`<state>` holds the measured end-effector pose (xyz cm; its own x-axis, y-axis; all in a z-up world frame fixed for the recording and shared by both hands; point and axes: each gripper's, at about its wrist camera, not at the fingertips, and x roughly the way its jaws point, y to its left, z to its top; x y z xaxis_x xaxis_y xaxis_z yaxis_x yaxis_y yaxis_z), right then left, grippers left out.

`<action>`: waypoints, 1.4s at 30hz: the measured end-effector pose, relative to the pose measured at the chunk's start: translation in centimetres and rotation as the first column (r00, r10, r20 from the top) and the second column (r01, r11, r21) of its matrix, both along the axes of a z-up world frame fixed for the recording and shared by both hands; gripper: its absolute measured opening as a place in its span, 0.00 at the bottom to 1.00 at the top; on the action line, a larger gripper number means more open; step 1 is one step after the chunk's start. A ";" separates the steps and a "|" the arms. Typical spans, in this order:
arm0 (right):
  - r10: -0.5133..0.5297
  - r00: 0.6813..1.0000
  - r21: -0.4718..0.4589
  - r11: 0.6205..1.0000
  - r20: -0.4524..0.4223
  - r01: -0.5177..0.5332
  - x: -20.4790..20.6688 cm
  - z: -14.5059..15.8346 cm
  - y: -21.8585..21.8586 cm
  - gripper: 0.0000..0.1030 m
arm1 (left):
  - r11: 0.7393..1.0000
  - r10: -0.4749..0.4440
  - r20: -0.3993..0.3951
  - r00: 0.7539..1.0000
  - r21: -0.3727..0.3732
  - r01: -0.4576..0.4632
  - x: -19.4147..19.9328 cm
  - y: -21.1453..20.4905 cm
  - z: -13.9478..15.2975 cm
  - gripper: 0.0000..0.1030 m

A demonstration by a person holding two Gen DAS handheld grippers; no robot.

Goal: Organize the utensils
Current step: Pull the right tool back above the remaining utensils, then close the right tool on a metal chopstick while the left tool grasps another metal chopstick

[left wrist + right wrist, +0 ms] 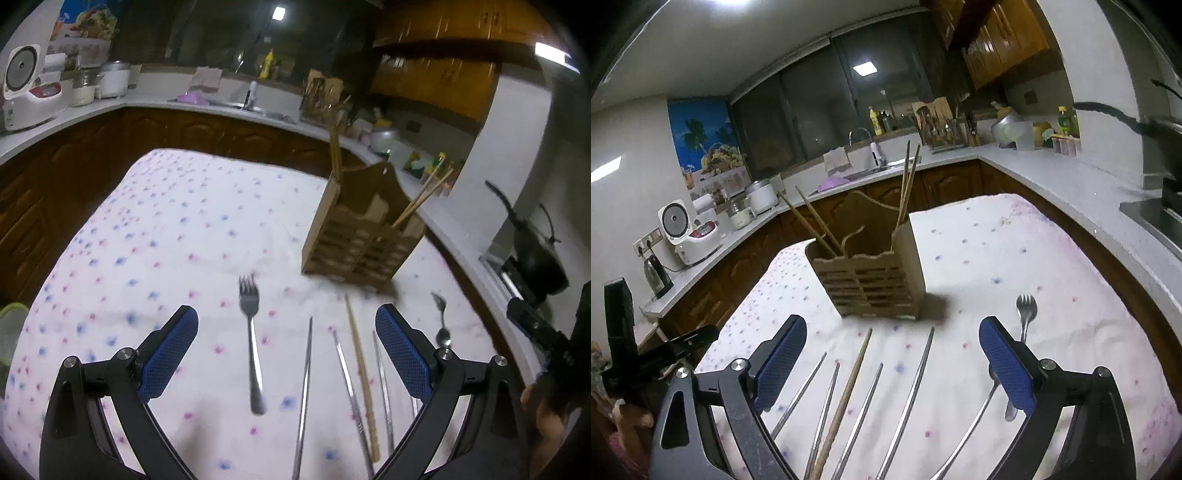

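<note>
- We see the table (155,229) under a white cloth dotted with blue and pink flowers, counters curving around it.
- The wooden holder (364,236) stands upright on the cloth, far side of the loose utensils; wooden chopsticks (908,184) lean out of its compartments.
- Our left gripper (286,352) hovers low over the cloth, angled forward and down, blue pads spread wide and holding nothing.
- Our right gripper (892,365) takes the same low, forward-tilted pose, fingers wide apart and empty.
- Between the left gripper's fingers lie metal chopsticks (303,398) and one wooden chopstick (362,384), side by side, tips toward the holder.
- The fork (251,339) lies flat, apart from the chopsticks, tines toward the holder.
- A spoon (441,319) lies just beyond the left gripper's right finger.
</note>
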<state>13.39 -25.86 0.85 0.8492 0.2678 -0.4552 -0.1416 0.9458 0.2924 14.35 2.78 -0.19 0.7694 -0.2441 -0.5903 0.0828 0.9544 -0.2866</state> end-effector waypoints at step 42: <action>0.017 0.933 -0.065 0.997 -0.359 -0.043 11.6 -9.1 2.1 0.32 | 0.925 -0.224 -0.324 0.919 0.227 0.305 8.9 -7.2 -7.6 0.48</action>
